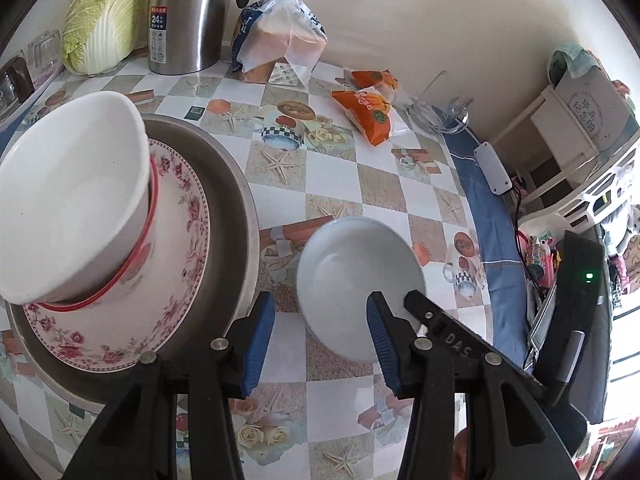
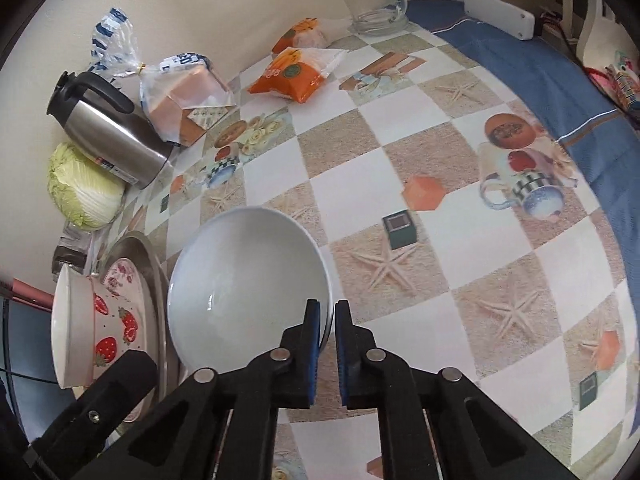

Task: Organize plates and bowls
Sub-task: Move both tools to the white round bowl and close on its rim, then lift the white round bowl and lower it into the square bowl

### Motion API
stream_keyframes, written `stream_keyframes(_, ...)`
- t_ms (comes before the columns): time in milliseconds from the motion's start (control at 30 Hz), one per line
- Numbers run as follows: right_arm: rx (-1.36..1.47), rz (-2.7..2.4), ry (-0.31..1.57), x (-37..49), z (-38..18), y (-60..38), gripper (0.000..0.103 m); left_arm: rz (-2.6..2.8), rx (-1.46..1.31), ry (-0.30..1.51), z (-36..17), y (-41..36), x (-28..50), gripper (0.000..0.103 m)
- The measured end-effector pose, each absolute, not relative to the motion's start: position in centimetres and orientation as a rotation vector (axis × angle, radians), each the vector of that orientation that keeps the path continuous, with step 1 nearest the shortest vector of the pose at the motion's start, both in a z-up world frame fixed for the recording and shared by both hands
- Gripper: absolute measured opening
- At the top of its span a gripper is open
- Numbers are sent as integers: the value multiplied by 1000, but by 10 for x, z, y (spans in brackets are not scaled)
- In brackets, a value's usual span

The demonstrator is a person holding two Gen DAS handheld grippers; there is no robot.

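Left wrist view, near to far: left gripper (image 1: 320, 344) w/ blue-padded fingers (image 1: 260, 344) standing partly open, nothing between them but bare bench (image 1: 360, 184) w/ checked, starfish-print cloth. Its right-hand finger overlaps the near rim of the small white bowl (image 1: 356, 280), which sits upright on the bench; can't tell if that pad touches it. Right gripper (image 1: 416, 304) reaches in from the right onto that same rim.

Left of the bowl: big metal tray (image 1: 240, 200) carrying a floral plate (image 1: 176, 264), and on the plate a larger white bowl w/ red-lined rim (image 1: 72, 208), tilted. Tray and small bowl are near each other, not touching.

Right wrist view: right gripper (image 2: 327, 320) fingers nearly together, pinched on the near rim of the white bowl (image 2: 248, 276), one finger inside, one outside. At far left the strawberry-print side of the larger bowl (image 2: 92, 328) on the plate (image 2: 124, 276) in the tray (image 2: 154, 280); left gripper body pokes in at bottom left.

Further back on the bench: two orange snack packs (image 2: 296, 76), bagged bread loaf (image 2: 180, 96), steel thermos jug (image 2: 108, 132), cabbage (image 2: 84, 188), glass mug (image 2: 372, 0) by the wall, white power strip (image 2: 500, 12) on the blue cloth edge.
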State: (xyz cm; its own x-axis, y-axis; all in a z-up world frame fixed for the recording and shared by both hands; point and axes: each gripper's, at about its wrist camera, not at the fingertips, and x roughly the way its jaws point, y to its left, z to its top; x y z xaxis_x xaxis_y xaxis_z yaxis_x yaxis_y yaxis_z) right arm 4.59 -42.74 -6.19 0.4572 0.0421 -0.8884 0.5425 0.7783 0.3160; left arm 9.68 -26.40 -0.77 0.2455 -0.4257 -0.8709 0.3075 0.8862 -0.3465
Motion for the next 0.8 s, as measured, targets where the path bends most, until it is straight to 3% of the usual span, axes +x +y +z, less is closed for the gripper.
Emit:
stream_keyframes(167,624,-387,1054,27,-56,-447,5,-514,-65,1254,-26,-288,96,44)
stream_keyframes(300,695,-369,1044,18,-61,-459,5,-512,-39,1282,-47,-301,100,16)
stream_keyframes(400,697,-354,1043,19,-62,-458,5,-499,-12,1266,-53,-304,103,10)
stream_keyframes(600,677,-323,1023,21,-54,-455,6,-505,31,1167,-23,-299,103,10)
stream_keyframes(800,603,-280,900,25,3,-429,7,-492,-30,1042,38,-253,106,10)
